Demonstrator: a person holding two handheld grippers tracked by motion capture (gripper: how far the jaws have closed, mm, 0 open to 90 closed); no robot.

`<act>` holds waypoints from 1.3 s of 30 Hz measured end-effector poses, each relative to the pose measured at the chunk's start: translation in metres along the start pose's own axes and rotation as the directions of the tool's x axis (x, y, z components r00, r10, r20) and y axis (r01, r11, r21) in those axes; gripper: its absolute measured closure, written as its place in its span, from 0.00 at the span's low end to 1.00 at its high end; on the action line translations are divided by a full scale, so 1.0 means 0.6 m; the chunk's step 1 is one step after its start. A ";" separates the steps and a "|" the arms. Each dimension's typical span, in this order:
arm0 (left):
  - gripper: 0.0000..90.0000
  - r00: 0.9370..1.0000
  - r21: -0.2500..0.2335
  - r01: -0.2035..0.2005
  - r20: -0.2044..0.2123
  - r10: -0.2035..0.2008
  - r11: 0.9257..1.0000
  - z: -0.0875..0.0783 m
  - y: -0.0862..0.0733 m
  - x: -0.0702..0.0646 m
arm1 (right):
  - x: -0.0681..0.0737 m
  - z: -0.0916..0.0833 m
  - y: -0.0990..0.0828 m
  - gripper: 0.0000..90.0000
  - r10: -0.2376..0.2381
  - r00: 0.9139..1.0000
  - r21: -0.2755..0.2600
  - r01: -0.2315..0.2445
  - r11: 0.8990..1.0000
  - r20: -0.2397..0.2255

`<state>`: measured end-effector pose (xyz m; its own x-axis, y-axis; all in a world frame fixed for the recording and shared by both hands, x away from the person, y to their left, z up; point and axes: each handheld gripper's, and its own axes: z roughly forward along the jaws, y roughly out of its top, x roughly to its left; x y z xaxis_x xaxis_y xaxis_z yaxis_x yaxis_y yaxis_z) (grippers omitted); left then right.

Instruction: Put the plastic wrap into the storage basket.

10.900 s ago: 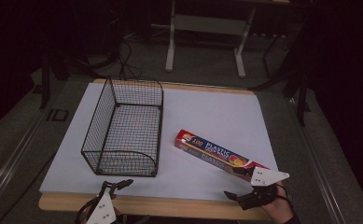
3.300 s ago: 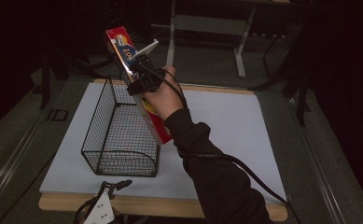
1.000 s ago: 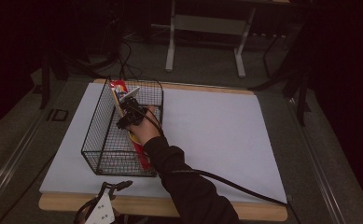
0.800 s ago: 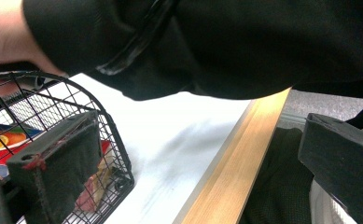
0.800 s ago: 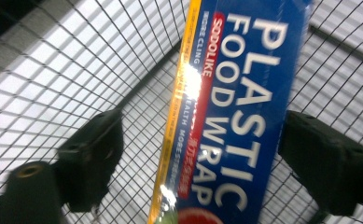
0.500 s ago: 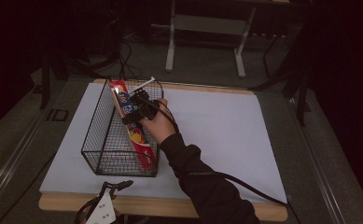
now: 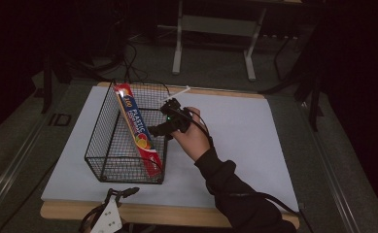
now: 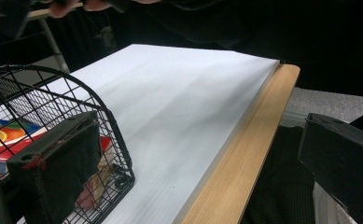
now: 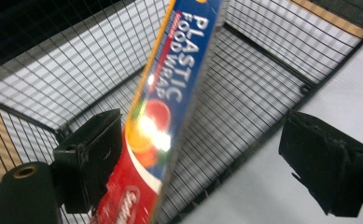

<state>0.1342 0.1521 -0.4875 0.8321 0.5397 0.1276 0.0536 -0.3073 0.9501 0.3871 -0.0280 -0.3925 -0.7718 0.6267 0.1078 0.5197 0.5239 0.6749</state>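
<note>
A long red and blue plastic food wrap box (image 7: 138, 133) leans tilted inside the black wire basket (image 7: 98, 145). Its low end sits at the near right corner and its top pokes above the far rim. My right gripper (image 7: 158, 130) hovers just right of the box at the basket's right wall, open. In the right gripper view the box (image 9: 170, 107) crosses between the wide jaws of the right gripper (image 9: 212, 158), close by the left one. My left gripper (image 7: 121, 194) rests at the table's near edge, and the left gripper (image 8: 198, 158) stands open with nothing in it, beside the basket (image 8: 53, 93).
A white sheet (image 7: 254, 136) covers the table, with bare room right of the basket. A wooden edge strip (image 7: 177, 213) runs along the near side. The person's dark sleeve (image 7: 235, 194) reaches in from the bottom right. Metal stand legs (image 7: 215, 43) rise beyond the table.
My right gripper has opened and let go of the box, then drawn back a little to the right. The box now leans in the basket by itself.
</note>
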 end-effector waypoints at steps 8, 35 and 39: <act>0.00 1.000 0.006 -0.002 0.000 0.002 1.000 0.001 0.000 0.000 | -0.027 -0.030 -0.055 0.15 0.007 1.000 -0.030 -0.007 1.000 0.012; 0.00 1.000 0.012 -0.001 -0.001 0.001 1.000 0.004 0.000 0.000 | -0.093 -0.098 -0.265 0.15 0.054 0.997 -0.111 -0.047 0.993 0.061; 0.00 1.000 0.011 -0.002 -0.001 0.002 1.000 0.003 0.000 -0.001 | -0.096 -0.101 -0.282 0.14 0.064 0.995 -0.085 -0.057 0.995 0.075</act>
<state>0.1349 0.1503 -0.4882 0.8316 0.5400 0.1302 0.0577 -0.3171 0.9466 0.3213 -0.1876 -0.4688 -0.7074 0.7004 0.0954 0.5297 0.4360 0.7275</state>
